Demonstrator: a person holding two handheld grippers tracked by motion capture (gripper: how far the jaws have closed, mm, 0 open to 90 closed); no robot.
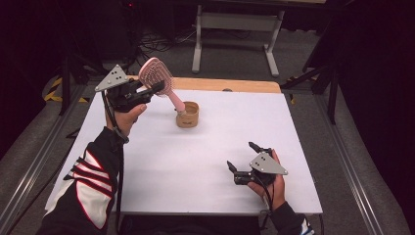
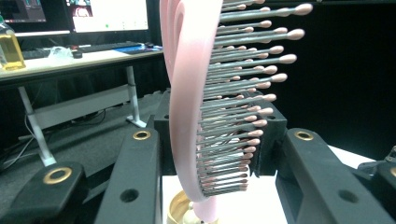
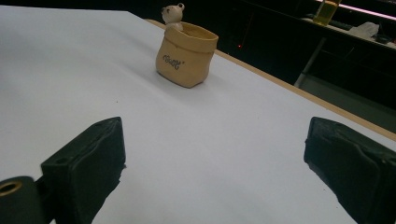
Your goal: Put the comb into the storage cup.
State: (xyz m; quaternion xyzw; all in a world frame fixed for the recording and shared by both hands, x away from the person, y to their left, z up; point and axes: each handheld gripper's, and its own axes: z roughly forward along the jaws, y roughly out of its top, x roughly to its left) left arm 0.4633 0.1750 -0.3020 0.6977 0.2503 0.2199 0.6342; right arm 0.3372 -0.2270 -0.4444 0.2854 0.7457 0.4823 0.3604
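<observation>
At the far left of the desk (image 1: 147, 161), the left hand-held gripper (image 1: 155, 88) is clamped on the head of a pink hairbrush (image 1: 156, 77). The brush tilts, its handle reaching down into a tan pouch-shaped cup (image 1: 188, 115) with a small bear figure on its rim. Near the right front, well apart from the cup, the right hand-held gripper (image 1: 243, 157) rests with its jaws spread apart, nothing between them.

Pink hairbrush (image 2: 191, 107) clamped upright over tan pot (image 2: 180, 210).
</observation>
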